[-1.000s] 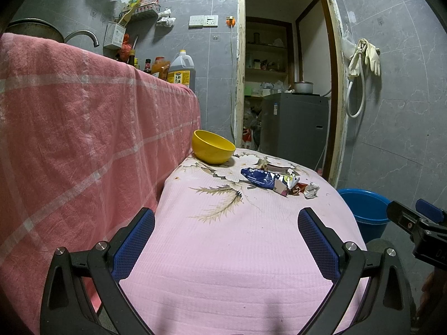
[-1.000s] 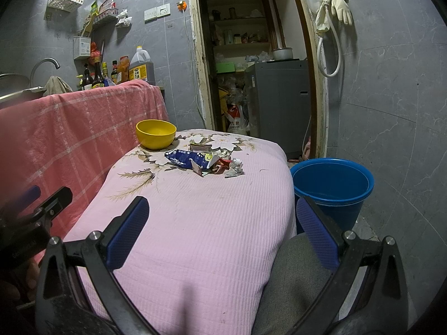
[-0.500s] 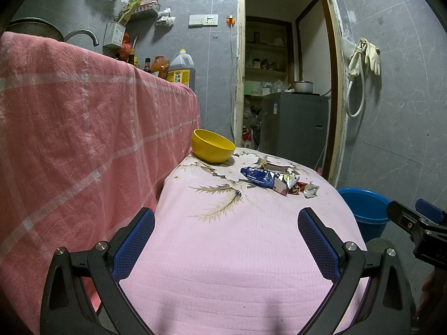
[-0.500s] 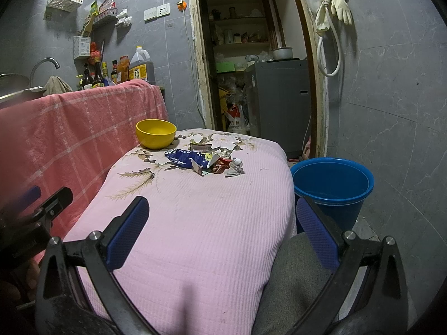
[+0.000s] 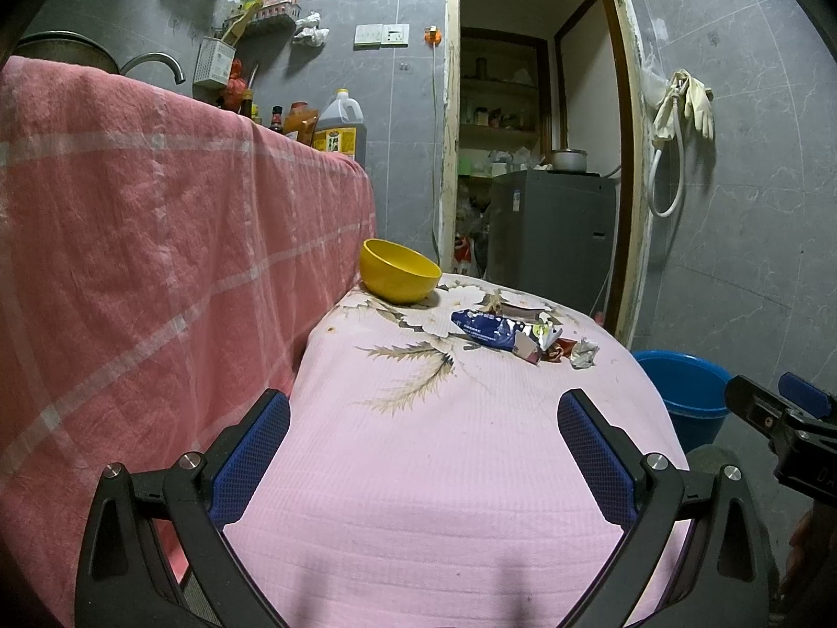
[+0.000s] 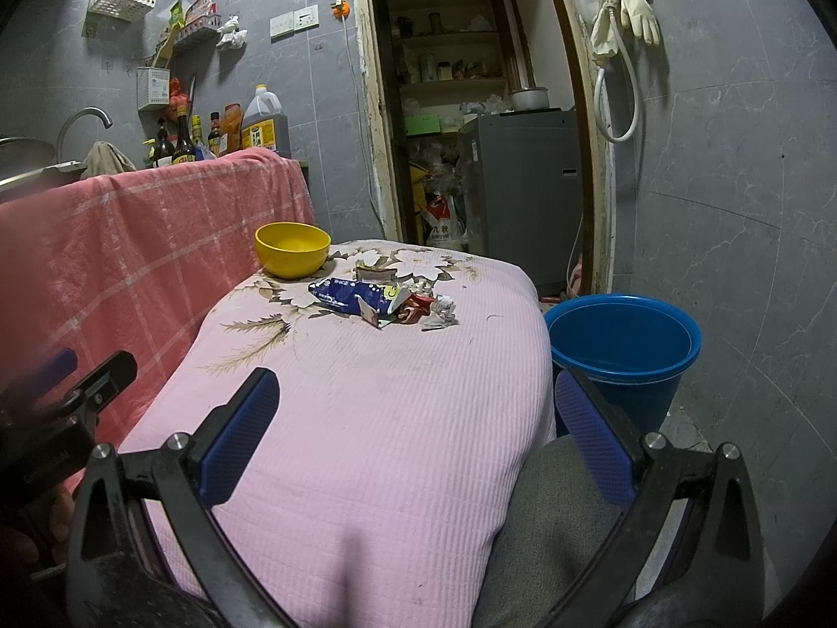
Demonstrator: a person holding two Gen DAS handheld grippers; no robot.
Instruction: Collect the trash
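A pile of trash lies at the far end of the pink floral table cover [image 5: 418, 471]: a blue snack wrapper [image 5: 484, 328] [image 6: 345, 293], a red scrap and a crumpled white paper [image 5: 583, 353] [image 6: 442, 311]. A blue bucket [image 6: 622, 345] [image 5: 680, 392] stands on the floor right of the table. My left gripper [image 5: 423, 445] is open and empty over the near part of the table. My right gripper [image 6: 416, 429] is open and empty at the near right table edge. Both are well short of the trash.
A yellow bowl [image 5: 400, 269] [image 6: 291, 249] sits left of and behind the trash. A pink checked cloth [image 5: 157, 240] hangs over the counter on the left, with bottles behind it. A doorway and a grey appliance [image 6: 523, 183] are beyond the table.
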